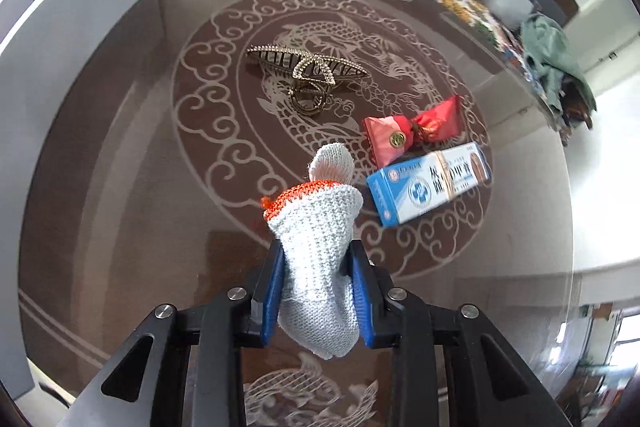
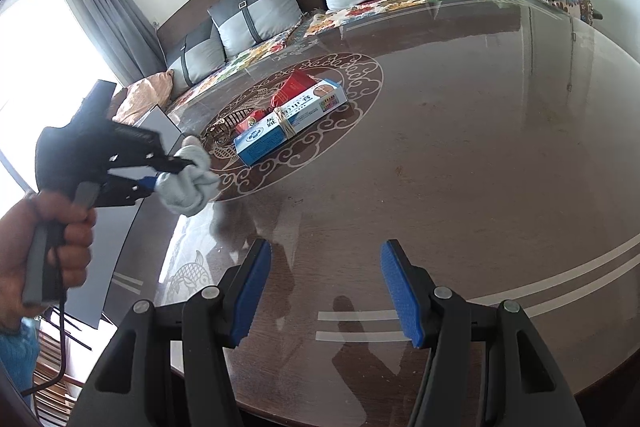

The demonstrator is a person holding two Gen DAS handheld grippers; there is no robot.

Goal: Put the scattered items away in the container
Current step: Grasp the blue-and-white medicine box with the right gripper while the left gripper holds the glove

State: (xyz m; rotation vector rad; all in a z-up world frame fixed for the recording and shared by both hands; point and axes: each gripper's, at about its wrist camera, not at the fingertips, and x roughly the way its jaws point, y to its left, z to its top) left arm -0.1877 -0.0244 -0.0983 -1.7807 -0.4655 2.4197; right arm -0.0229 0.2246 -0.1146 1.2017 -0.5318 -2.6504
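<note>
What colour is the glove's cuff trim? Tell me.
Orange, on the white knitted glove pinched in the left gripper; left wrist view.

Wrist views angled down, sharing table (image 1: 120, 147) centre

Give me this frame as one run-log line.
left gripper: shut on glove | right gripper: open, empty, over table | still out: hair clip, candy, box

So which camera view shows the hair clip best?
The left wrist view. There the hair clip lies in full sight near the middle of the table, with its teeth and hinge clear. In the right wrist view only a small dark part of it shows behind the blue and white box.
</note>
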